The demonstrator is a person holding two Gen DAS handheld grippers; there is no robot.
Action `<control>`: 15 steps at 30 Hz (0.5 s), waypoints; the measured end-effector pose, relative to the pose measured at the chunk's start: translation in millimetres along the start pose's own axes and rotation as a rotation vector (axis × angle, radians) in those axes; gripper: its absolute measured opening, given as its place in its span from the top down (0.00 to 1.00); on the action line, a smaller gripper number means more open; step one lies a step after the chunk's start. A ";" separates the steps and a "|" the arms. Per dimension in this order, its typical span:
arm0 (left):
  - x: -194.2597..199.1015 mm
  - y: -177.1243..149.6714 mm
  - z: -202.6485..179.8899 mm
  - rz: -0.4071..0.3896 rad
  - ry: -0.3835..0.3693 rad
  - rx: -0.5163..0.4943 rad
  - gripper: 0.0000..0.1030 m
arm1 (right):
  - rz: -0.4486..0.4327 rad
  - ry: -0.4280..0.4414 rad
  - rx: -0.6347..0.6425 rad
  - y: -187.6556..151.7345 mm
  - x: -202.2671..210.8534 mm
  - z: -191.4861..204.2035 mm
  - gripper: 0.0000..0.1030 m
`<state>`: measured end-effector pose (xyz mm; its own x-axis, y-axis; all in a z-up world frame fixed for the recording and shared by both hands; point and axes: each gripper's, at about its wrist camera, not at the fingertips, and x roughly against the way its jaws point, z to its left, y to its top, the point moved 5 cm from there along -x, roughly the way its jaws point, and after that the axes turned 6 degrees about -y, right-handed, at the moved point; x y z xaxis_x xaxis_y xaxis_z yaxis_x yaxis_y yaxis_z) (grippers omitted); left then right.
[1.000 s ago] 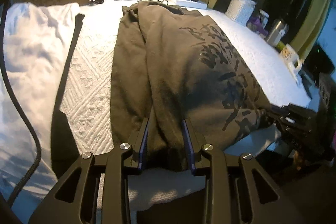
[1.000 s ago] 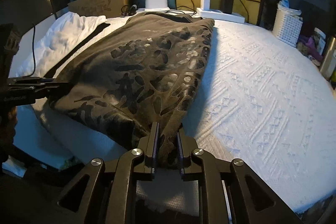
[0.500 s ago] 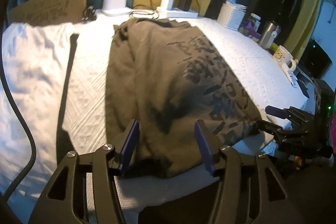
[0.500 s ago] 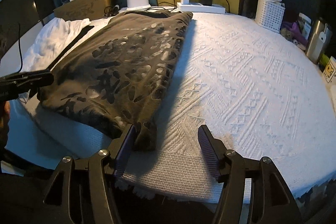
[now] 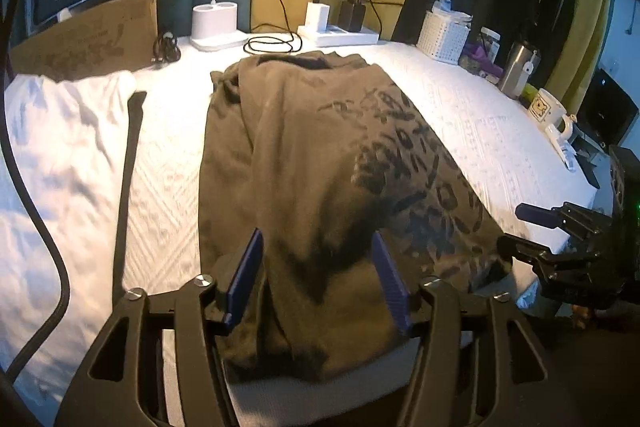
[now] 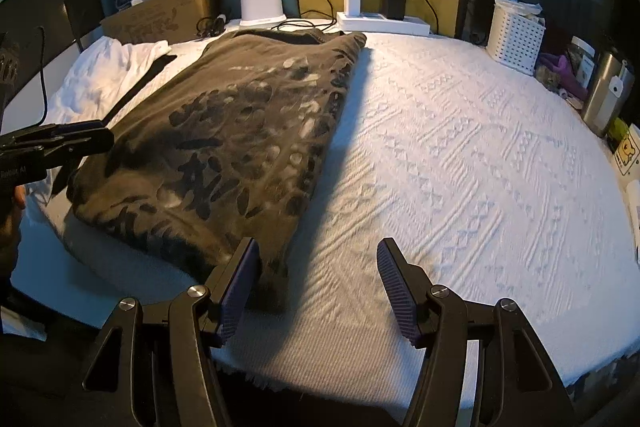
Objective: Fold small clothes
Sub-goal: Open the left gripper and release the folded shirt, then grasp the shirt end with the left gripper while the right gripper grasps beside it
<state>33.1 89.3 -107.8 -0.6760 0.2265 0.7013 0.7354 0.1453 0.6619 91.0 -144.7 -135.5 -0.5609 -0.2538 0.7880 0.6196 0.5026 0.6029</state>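
**Both grippers open at the near hem of the folded shirt**

The olive-brown printed T-shirt (image 5: 320, 163) lies on the white textured bedspread (image 6: 460, 147), already folded lengthwise into a long strip. Its long axis runs away from us, from the near edge of the bedspread to the collar end close to the white power strip (image 6: 384, 21).

Our left gripper (image 5: 318, 279) stands wide open, its blue pads straddling the shirt's near hem without clamping it; the cloth lies straight ahead between the jaws. Our right gripper (image 6: 316, 281) is equally wide and holds nothing. Its left pad sits just at the shirt's near right corner, while the rest of its span is over bare bedspread, so the shirt lies ahead and to its left.

We judge the left gripper better centred on the hem. A crosswise fold would carry this near end toward the collar.

Left of the shirt lies a crumpled white garment (image 5: 60, 131).
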 end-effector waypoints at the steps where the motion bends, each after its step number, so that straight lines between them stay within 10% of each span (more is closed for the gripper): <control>1: -2.4 4.4 0.7 -0.001 -0.001 -0.001 0.41 | -0.002 -0.002 -0.004 3.8 -1.5 -1.9 0.38; 15: -35.6 50.5 15.5 0.020 0.002 0.019 0.41 | 0.018 -0.023 -0.021 48.7 -35.1 -24.5 0.38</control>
<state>95.0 103.5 -103.4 -0.6613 0.2275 0.7148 0.7494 0.1593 0.6426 154.3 -131.6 -130.7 -0.5619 -0.2254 0.7959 0.6410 0.4895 0.5912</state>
